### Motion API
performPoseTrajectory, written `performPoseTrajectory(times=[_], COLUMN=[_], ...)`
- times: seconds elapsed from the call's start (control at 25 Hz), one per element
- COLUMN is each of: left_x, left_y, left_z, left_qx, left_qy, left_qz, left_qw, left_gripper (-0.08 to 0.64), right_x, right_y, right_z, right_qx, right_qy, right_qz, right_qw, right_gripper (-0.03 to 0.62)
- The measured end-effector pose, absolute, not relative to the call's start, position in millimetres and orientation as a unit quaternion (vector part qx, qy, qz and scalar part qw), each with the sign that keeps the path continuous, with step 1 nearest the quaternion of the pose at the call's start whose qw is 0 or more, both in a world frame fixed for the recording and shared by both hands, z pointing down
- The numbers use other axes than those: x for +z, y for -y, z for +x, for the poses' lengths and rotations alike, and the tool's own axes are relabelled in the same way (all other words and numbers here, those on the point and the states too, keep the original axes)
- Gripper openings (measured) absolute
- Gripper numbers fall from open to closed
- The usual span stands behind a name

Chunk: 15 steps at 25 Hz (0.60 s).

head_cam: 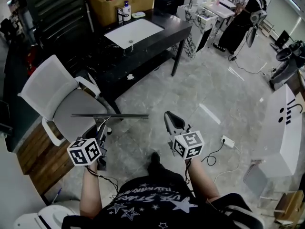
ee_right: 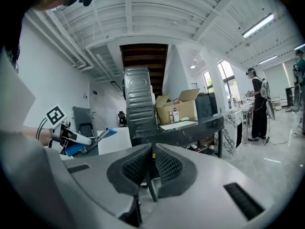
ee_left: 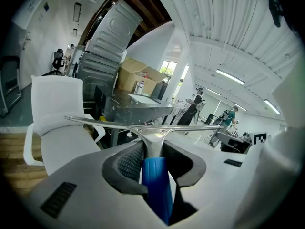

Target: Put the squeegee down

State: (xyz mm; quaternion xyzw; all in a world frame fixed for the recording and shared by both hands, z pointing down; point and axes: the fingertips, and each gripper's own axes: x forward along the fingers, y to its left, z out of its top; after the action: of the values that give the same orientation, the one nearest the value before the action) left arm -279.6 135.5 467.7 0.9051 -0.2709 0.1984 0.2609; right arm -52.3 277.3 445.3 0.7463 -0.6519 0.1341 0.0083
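Observation:
The squeegee (head_cam: pixel 109 115) has a blue handle (ee_left: pixel 155 185) and a long metal blade (ee_left: pixel 143 124) lying level across the view. My left gripper (head_cam: pixel 102 128) is shut on the handle, with the blade out in front of the jaws and over the floor beside a white chair. In the left gripper view the dark pads (ee_left: pixel 128 163) press on the handle from both sides. My right gripper (head_cam: pixel 172 120) hangs to the right, apart from the squeegee; its jaws (ee_right: pixel 151 152) are shut with nothing between them. The right gripper view shows the left gripper (ee_right: pixel 71 140) at its left edge.
A white office chair (head_cam: pixel 57 99) stands just left of the blade. Beyond it is a black table (head_cam: pixel 176 27) with a white basin (head_cam: pixel 133 32), bottles and a cardboard box (head_cam: pixel 119 1). A power strip (head_cam: pixel 228 141) lies on the marble floor. A person (head_cam: pixel 243 18) stands far right.

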Motion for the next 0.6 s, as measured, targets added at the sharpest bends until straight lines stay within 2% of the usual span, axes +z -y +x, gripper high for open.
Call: performPoseTrajectory(times=[0.32, 0.6], left_x=[450, 450], left_y=[-93, -68], left_z=[-203, -169], left_qx=[0.182, 0.168], left_qy=[0.308, 0.339], left_qz=[0.899, 0.888], left_qw=[0.252, 0.262], left_gripper=[0.14, 0.14], right_x=[432, 441], right_y=[-236, -217], right_z=[34, 83], right_qx=[0.122, 0.128], right_qy=[0.671, 0.68], right_qz=[0.732, 0.722], right_qw=[-0.003, 0.004], right_gripper=[0.055, 0.055])
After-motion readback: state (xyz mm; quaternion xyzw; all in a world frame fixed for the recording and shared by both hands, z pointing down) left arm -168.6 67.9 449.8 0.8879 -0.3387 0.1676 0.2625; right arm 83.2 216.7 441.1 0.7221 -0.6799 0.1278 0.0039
